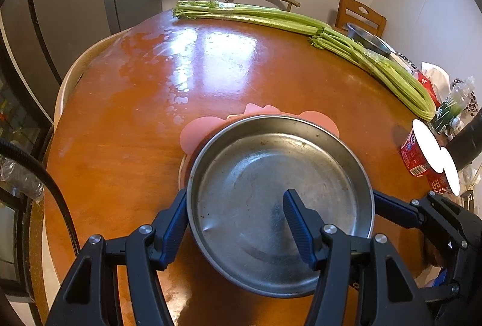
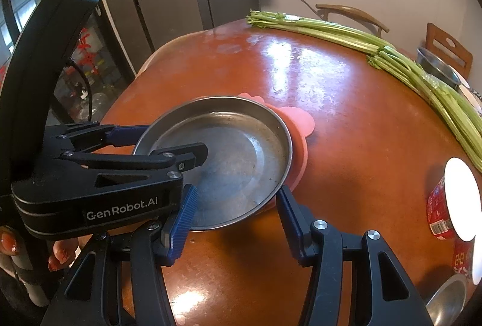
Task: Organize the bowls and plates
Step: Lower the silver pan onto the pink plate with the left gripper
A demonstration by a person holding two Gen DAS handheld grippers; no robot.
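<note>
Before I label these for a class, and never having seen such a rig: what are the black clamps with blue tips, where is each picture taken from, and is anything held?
No robot here: a person holds a hand-held gripper in each hand, each carrying a camera that looks along its blue fingers. In the left one's view, the left hand-held gripper straddles the rim of a steel plate, one finger outside, one inside; a firm grip cannot be confirmed. In the right one's view, the right hand-held gripper is open at the plate's near edge. The plate sits on a pink dish on a wooden table, with celery, a red cup and a steel bowl.
</note>
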